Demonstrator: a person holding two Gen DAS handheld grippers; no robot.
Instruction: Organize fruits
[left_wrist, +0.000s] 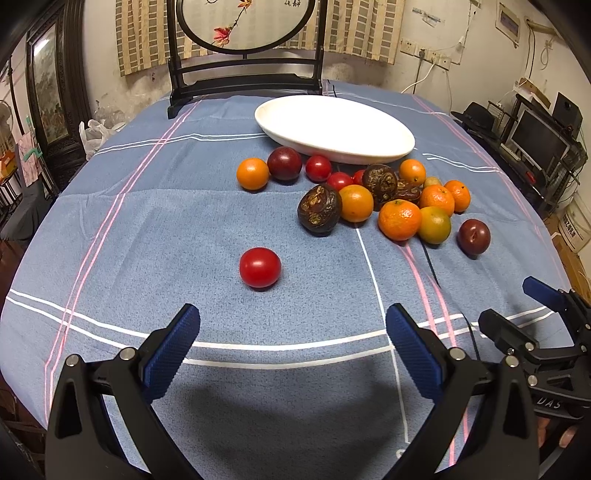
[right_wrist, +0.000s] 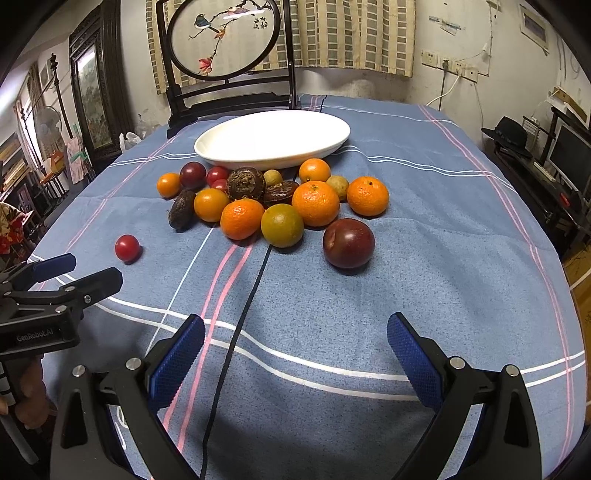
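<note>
Both claws released, nothing held. Left claw (left_wrist: 291, 332) hovers over the blue-clothed worktop (left_wrist: 147, 221), lined up on a lone red tomato (left_wrist: 260, 267) lying well apart from the fruit pile (left_wrist: 369, 195). Right claw (right_wrist: 295, 343) faces a dark plum (right_wrist: 348, 242) at the pile's near edge. White dish (left_wrist: 332, 129) empty (just behind the pile). Risk: round fruit likely rolls off if pinched off-centre; a nudge could scatter the heap.
</note>
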